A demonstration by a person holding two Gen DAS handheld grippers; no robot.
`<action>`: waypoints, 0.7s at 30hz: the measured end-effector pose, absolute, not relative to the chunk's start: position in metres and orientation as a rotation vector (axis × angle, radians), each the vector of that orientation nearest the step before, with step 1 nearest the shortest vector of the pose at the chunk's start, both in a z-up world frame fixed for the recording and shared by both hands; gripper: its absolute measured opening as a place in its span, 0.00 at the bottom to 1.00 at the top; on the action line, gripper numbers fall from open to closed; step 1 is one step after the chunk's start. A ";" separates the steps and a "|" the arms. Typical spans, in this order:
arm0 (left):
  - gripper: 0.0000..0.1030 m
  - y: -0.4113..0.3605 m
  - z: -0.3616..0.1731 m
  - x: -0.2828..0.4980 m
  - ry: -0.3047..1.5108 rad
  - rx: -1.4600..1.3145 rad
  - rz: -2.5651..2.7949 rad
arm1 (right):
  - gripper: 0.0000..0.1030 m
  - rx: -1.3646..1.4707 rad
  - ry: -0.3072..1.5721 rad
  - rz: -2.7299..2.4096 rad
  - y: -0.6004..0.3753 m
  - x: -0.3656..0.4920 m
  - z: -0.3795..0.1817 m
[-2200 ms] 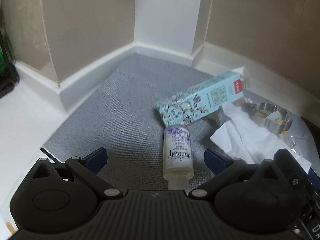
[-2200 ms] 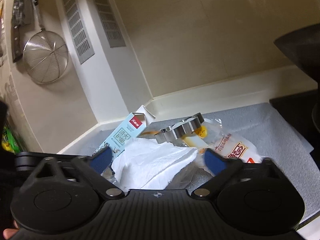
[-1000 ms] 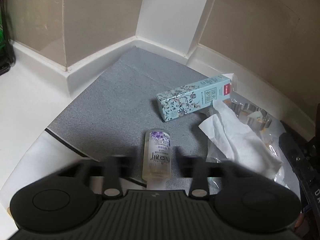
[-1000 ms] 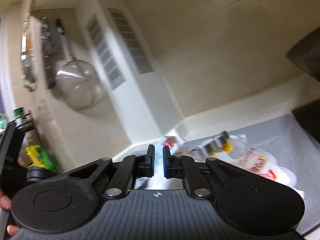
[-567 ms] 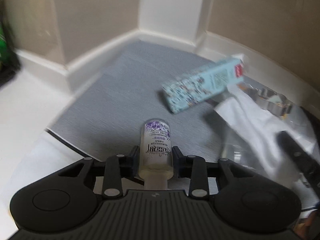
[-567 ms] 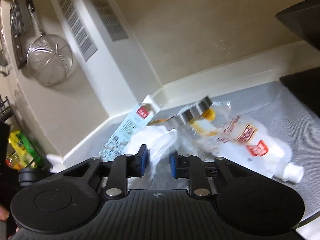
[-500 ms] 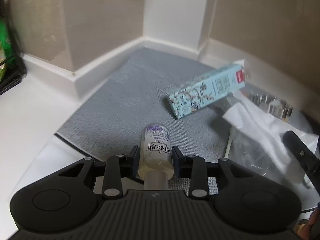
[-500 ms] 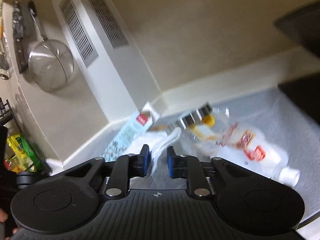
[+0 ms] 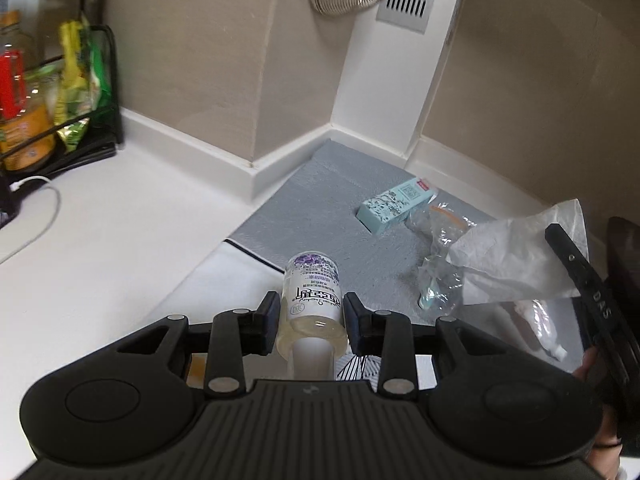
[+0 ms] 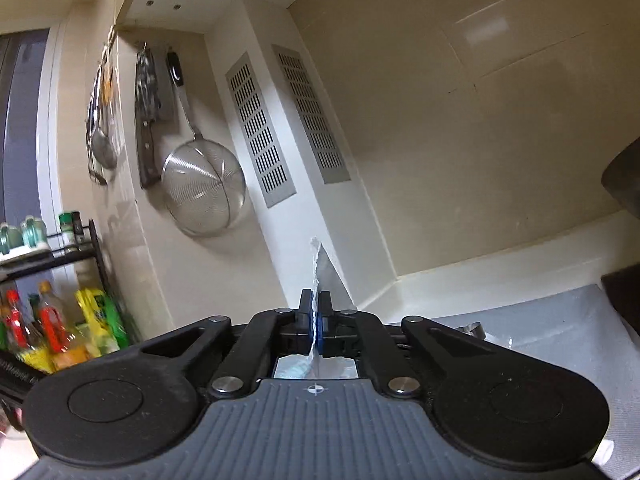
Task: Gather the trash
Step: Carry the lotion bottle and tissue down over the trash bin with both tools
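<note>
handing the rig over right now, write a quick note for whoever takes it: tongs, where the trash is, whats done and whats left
Left tongs: shut on the small clear bottle, lifted off the grey mat.
Right tongs: shut on the white tissue, which is held up in the air above the mat.
On the mat: the floral carton, the crumpled clear plastic bag and a white tube beneath the tissue.
Done: bottle and tissue picked up.
Left: drop both in a bin (none in view), then collect the carton, the bag and the tube.
</note>
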State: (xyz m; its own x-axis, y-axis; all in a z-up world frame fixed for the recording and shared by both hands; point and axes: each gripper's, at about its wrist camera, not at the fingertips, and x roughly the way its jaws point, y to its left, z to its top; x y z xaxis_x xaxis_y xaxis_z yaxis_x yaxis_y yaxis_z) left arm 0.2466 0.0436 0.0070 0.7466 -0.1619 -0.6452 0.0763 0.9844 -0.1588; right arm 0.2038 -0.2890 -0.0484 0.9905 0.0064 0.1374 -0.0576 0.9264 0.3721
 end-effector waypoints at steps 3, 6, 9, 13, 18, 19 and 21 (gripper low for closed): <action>0.37 0.055 0.018 0.223 0.695 -0.144 -0.152 | 0.01 0.327 -0.157 0.051 -0.278 0.181 -0.033; 0.36 0.063 0.025 0.194 0.680 -0.146 -0.177 | 0.01 0.271 -0.187 0.092 -0.265 0.155 -0.016; 0.37 0.069 0.029 0.164 0.670 -0.140 -0.188 | 0.01 0.242 -0.210 0.131 -0.256 0.127 -0.002; 0.37 0.077 0.029 0.127 0.662 -0.124 -0.184 | 0.01 0.230 -0.207 0.179 -0.246 0.092 0.008; 0.37 0.084 0.014 0.078 0.667 -0.096 -0.201 | 0.01 0.188 -0.163 0.251 -0.226 0.045 0.006; 0.37 0.085 0.009 0.069 0.675 -0.089 -0.207 | 0.01 0.177 -0.146 0.263 -0.221 0.035 0.002; 0.37 0.088 -0.005 0.051 0.697 -0.081 -0.220 | 0.01 0.157 -0.103 0.290 -0.208 0.019 -0.005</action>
State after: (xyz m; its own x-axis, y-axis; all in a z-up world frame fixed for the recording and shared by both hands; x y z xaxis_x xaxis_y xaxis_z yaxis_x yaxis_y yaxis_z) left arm 0.0515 0.0878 -0.0047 0.7451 -0.2276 -0.6270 0.1736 0.9738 -0.1472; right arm 0.0187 -0.2082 -0.0053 0.9530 0.2767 0.1236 -0.2927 0.9460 0.1392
